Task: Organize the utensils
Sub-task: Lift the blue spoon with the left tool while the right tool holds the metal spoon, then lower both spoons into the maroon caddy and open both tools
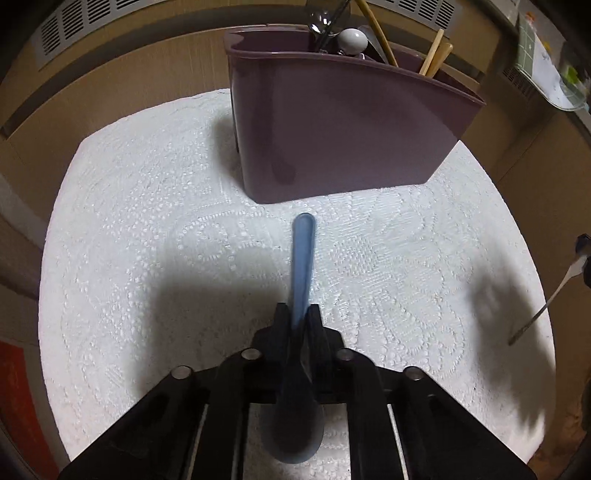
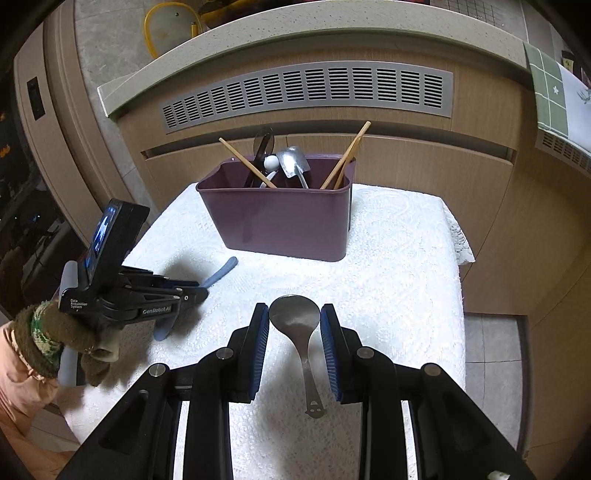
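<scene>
Your left gripper [image 1: 298, 314] is clamped on the blue spoon [image 1: 301, 273], handle pointing ahead toward the purple utensil caddy [image 1: 343, 125] and bowl back between the jaws. The caddy stands on the white lace cloth [image 1: 147, 221] just beyond the handle tip, with chopsticks [image 1: 434, 55] and metal utensils [image 1: 325, 22] inside. At your far right edge a metal utensil [image 1: 550, 299] hangs over the cloth.

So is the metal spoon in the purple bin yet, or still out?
Out. The metal spoon lies flat on the white cloth, between the right gripper's open jaws, short of the purple bin.
</scene>
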`<action>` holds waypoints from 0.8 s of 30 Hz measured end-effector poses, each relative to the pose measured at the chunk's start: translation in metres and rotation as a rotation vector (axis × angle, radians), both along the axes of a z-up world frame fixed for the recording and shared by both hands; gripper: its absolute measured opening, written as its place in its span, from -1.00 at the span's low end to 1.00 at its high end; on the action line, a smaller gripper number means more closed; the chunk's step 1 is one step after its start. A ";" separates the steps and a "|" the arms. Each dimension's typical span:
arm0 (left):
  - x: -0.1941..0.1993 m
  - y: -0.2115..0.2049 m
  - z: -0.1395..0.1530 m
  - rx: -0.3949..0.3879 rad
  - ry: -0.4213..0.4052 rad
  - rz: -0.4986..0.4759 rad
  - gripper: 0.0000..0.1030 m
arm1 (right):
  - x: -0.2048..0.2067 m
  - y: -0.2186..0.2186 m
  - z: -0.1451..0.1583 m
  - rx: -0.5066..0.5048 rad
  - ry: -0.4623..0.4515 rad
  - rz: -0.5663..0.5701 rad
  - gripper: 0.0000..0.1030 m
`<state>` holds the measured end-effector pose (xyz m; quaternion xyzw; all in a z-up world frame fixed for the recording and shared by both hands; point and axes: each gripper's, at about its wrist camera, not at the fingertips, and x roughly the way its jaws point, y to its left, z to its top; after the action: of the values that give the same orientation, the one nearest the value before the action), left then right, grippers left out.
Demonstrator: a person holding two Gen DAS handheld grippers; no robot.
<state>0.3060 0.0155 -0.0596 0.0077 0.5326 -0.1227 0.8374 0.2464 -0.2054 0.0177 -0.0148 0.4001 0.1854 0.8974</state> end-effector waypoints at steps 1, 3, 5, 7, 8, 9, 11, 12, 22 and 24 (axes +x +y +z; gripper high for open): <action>-0.004 0.000 0.002 -0.011 -0.016 0.000 -0.83 | 0.000 0.000 0.000 0.001 -0.002 0.000 -0.49; -0.017 0.002 0.008 -0.071 -0.046 0.013 -0.83 | 0.000 0.001 0.000 0.010 -0.005 0.002 -0.49; -0.034 0.007 0.019 -0.153 -0.093 0.037 -0.83 | 0.000 0.000 0.001 0.021 -0.005 0.003 -0.49; -0.052 0.011 0.035 -0.220 -0.156 0.058 -0.83 | 0.000 -0.001 0.001 0.032 -0.004 0.002 -0.49; -0.060 0.012 0.043 -0.243 -0.190 0.062 -0.83 | 0.001 -0.001 0.001 0.037 -0.003 0.002 -0.49; -0.065 0.013 0.052 -0.258 -0.219 0.067 -0.83 | 0.002 0.000 0.001 0.043 -0.001 0.003 -0.49; -0.068 0.009 0.072 -0.280 -0.277 0.064 -0.83 | 0.004 0.001 0.004 0.055 -0.004 0.007 -0.49; -0.068 0.008 0.084 -0.291 -0.313 0.064 -0.83 | 0.005 0.002 0.006 0.062 -0.008 0.008 -0.49; -0.022 -0.003 0.227 -0.315 -0.654 -0.009 -0.83 | 0.037 0.005 0.137 0.117 -0.294 0.000 -0.49; -0.008 -0.003 0.240 -0.303 -0.694 0.002 -0.83 | 0.049 0.007 0.160 0.126 -0.337 -0.004 -0.49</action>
<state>0.2982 0.0123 0.1807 -0.0758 0.1929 -0.1896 0.9597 0.2951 -0.1979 0.1780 0.0112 0.2318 0.2033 0.9512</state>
